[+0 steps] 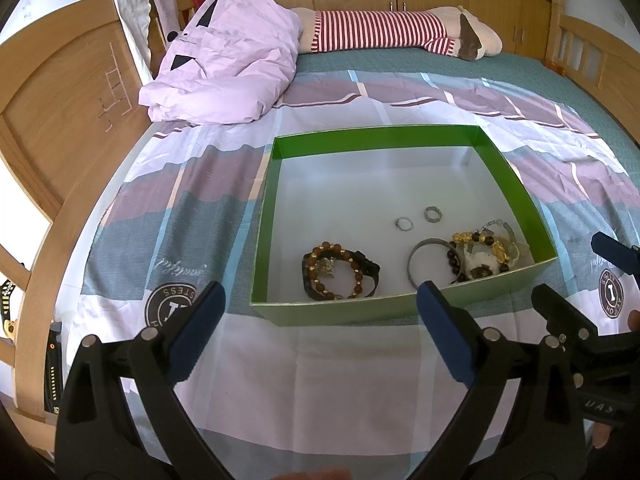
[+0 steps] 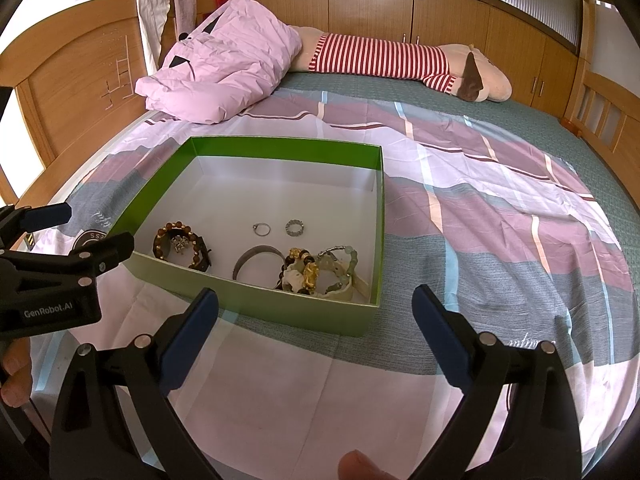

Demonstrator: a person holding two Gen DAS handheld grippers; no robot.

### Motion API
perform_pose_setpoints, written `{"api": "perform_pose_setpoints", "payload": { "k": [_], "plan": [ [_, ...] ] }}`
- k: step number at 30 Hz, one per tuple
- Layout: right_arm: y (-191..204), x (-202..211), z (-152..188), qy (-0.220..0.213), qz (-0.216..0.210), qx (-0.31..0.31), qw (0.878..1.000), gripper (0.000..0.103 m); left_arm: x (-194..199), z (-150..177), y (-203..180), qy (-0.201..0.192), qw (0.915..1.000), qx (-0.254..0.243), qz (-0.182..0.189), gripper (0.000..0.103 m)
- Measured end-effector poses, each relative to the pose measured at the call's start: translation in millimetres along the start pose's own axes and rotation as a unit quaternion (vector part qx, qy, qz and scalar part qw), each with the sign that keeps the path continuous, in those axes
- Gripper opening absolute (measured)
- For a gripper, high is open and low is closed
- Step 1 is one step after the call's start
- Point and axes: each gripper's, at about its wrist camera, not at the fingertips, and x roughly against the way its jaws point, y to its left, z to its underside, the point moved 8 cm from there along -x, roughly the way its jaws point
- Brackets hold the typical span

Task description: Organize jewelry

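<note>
Both tongs, left (image 1: 320, 300) and right (image 2: 314, 304), hang wide open and empty above a quilted bed (image 2: 500, 216), short of a shallow green cardboard box (image 2: 256, 308). Inside lie brown beaded bracelets (image 1: 340, 268), a stiff grey metal bangle (image 1: 424, 258), a tangled gold-and-jade bead pile (image 2: 320, 270) and two small silver rings (image 1: 404, 224); light, slippery, probably best pinched across a strand.

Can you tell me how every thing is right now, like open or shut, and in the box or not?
green box: open, no lid, on the bed
two rings: loose on the box floor, apart
silver bangle: lying flat in the box
brown bead bracelet: in the box, on a black band
bead pile: heaped in the box corner
left gripper: open, holding nothing
right gripper: open, holding nothing
pink quilt: crumpled
</note>
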Motion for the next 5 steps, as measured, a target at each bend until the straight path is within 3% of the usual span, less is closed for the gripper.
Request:
{"api": "perform_pose_setpoints", "payload": {
  "k": [5],
  "plan": [
    [-6.4,1.3,0.0,0.002,-0.009,-0.005,1.0,0.097,1.2,-2.3,1.9,0.001,1.0,-0.003,-0.004,0.098]
  ]
}}
